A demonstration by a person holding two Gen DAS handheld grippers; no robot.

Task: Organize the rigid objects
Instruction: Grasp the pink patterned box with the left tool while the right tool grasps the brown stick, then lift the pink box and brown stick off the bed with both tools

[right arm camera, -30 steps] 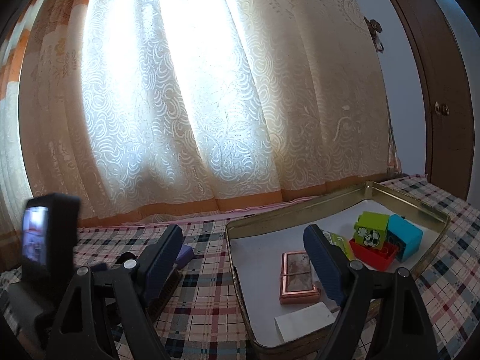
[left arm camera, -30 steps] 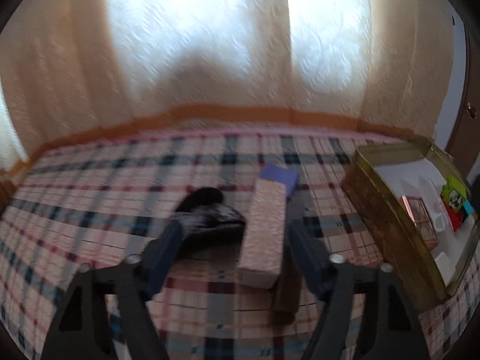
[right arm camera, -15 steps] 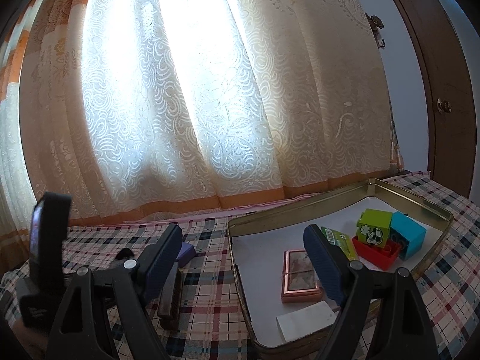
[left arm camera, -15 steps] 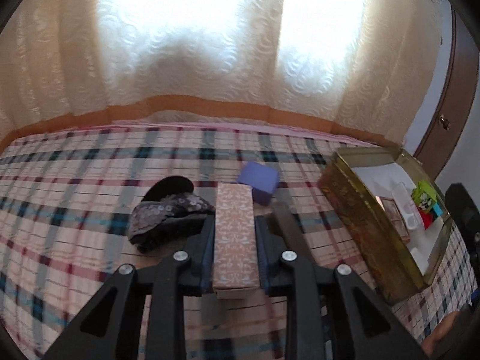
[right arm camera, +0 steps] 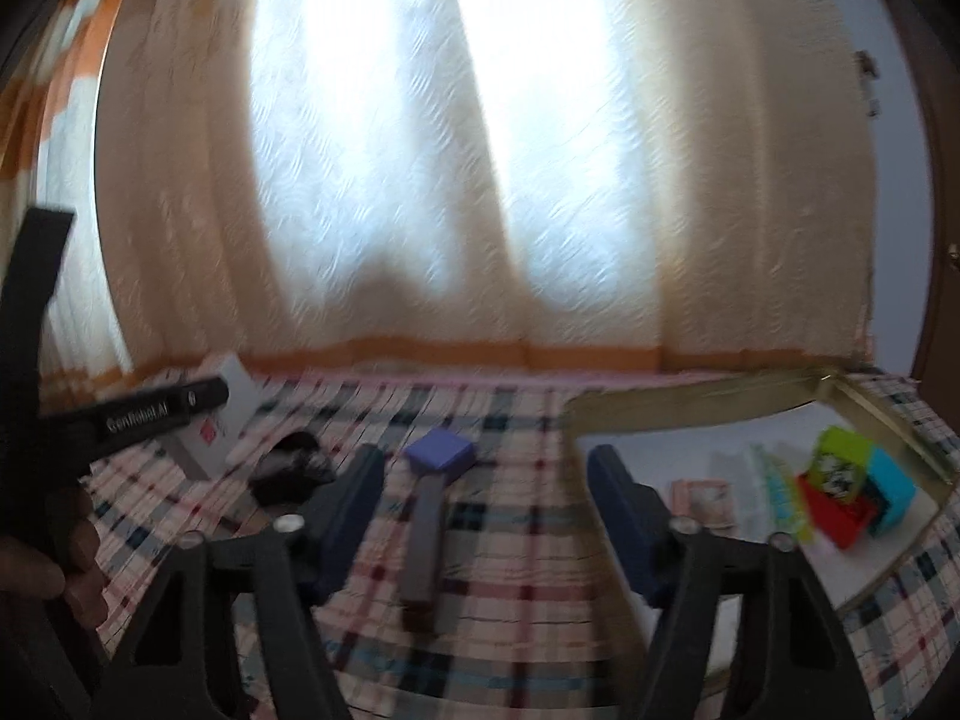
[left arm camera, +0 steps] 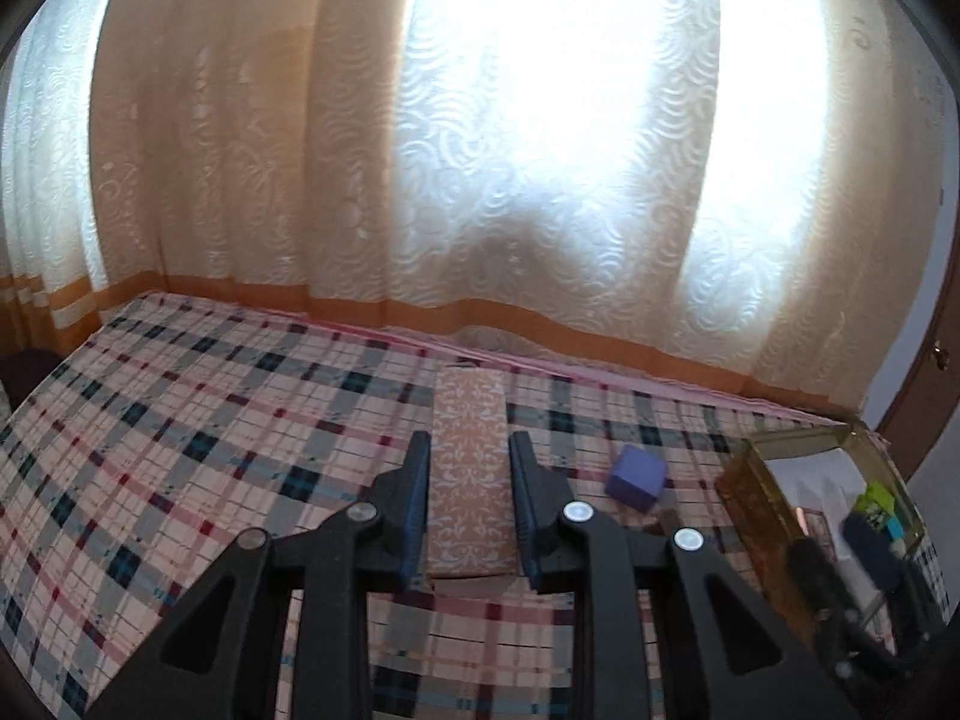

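Patterned box [left arm camera: 471, 474]: long, peach, clenched between the left tool's [left arm camera: 469, 483] pads, lifted clear of the plaid bed [left arm camera: 180, 450]; its far end points toward the bed's far edge
Right tool [right arm camera: 486, 516]: jaws closing, nothing pressed between them yet; a dark slim bar [right arm camera: 423, 546] lies on the bed in the gap, its far end touching a purple cube [right arm camera: 441, 450]
Gold tin [right arm camera: 690, 399]: at the bed's right edge, already holding coloured blocks [right arm camera: 852, 492] and a framed card [right arm camera: 702, 501]
Risk, box: held near one end, so it may pivot or slip during a carry to the tin
Risk, bar: the closing tool may nudge the cube, or skid off the low bar
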